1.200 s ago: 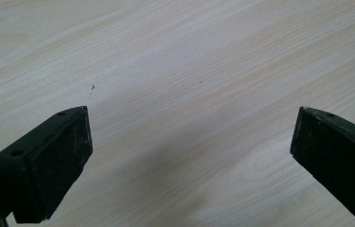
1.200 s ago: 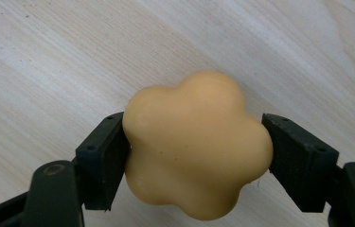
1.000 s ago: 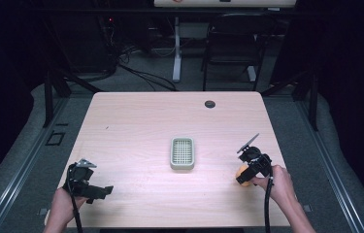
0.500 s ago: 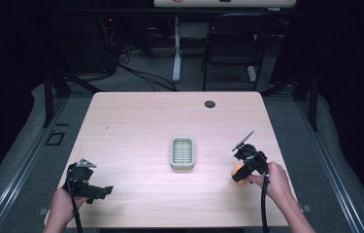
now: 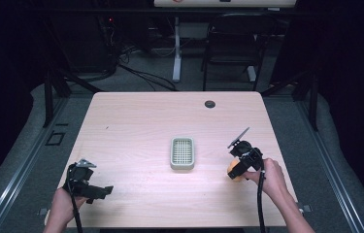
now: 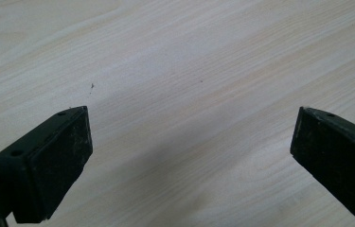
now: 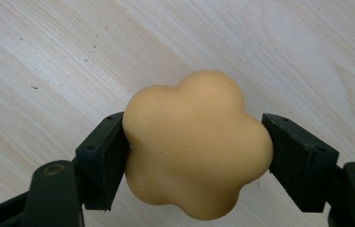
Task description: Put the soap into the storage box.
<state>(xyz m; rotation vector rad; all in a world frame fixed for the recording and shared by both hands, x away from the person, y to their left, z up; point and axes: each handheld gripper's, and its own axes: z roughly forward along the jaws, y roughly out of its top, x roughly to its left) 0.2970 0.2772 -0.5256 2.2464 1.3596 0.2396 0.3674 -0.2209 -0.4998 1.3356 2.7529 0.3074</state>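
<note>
A yellow-orange flower-shaped soap (image 7: 196, 144) sits between the jaws of my right gripper (image 7: 196, 153), both pads pressed against its sides, over bare wood. From above, the right gripper (image 5: 236, 170) is at the table's right side with the soap (image 5: 232, 169) peeking out under it. A pale green slotted soap dish (image 5: 182, 152) lies at the table's middle, to the left of that gripper. My left gripper (image 5: 103, 191) rests near the front left edge, and in its own view the left gripper (image 6: 191, 156) stands wide open over bare wood.
The light wood table (image 5: 136, 121) has a dark round grommet (image 5: 210, 104) near its far edge. A chair (image 5: 230, 51) and a stand with cables on the floor sit beyond the table.
My right gripper has shifted left toward the soap dish with the soap in its jaws. The left gripper has stayed put.
</note>
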